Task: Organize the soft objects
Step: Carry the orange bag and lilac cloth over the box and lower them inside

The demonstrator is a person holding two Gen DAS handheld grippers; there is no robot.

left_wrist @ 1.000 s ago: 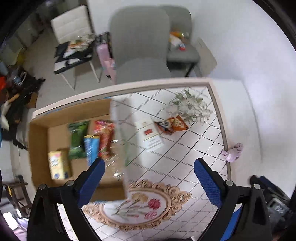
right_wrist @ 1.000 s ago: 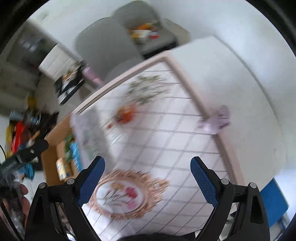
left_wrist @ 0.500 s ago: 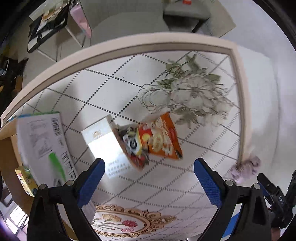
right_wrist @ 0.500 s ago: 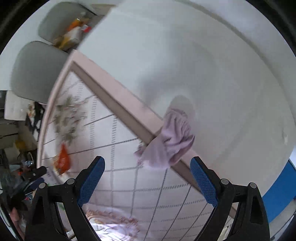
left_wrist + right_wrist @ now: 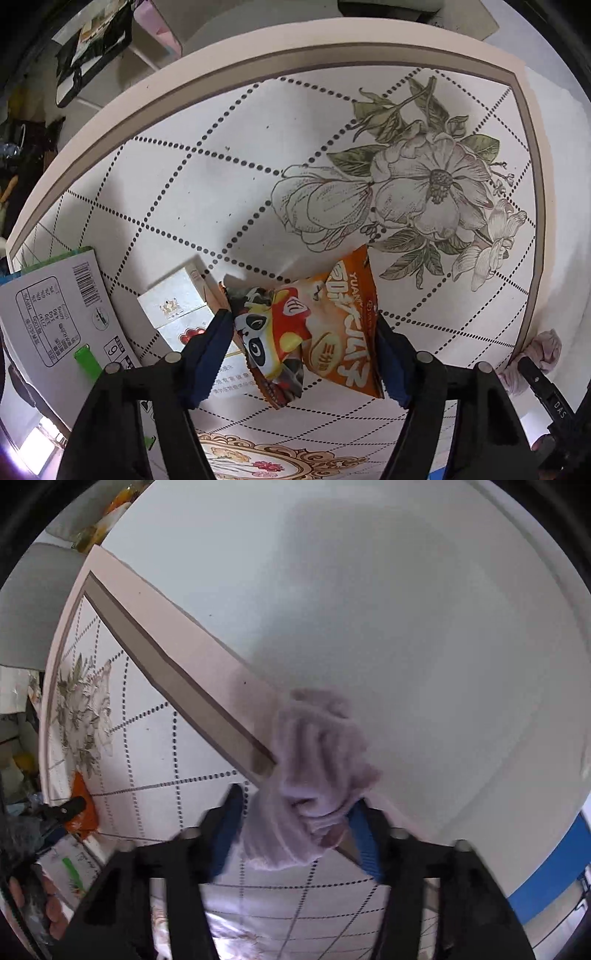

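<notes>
An orange snack bag (image 5: 325, 332) with a panda print lies on the patterned tablecloth (image 5: 221, 177). My left gripper (image 5: 306, 354) has closed in around it, blue pads touching both sides. A crumpled lilac cloth (image 5: 314, 782) lies on the cloth's pink border at the table's right edge. My right gripper (image 5: 299, 830) straddles it, jaws narrowed against its sides. The lilac cloth also shows small in the left wrist view (image 5: 543, 350), and the snack bag in the right wrist view (image 5: 79, 805).
A white carton (image 5: 177, 314) lies just left of the snack bag, partly under it. A grey printed box (image 5: 55, 314) stands further left. A white floor (image 5: 406, 609) lies beyond the table's right edge. Chairs stand behind the table.
Both grippers dropped closer to the table. The left jaws closed in around the snack bag. The right jaws closed in around the lilac cloth.
</notes>
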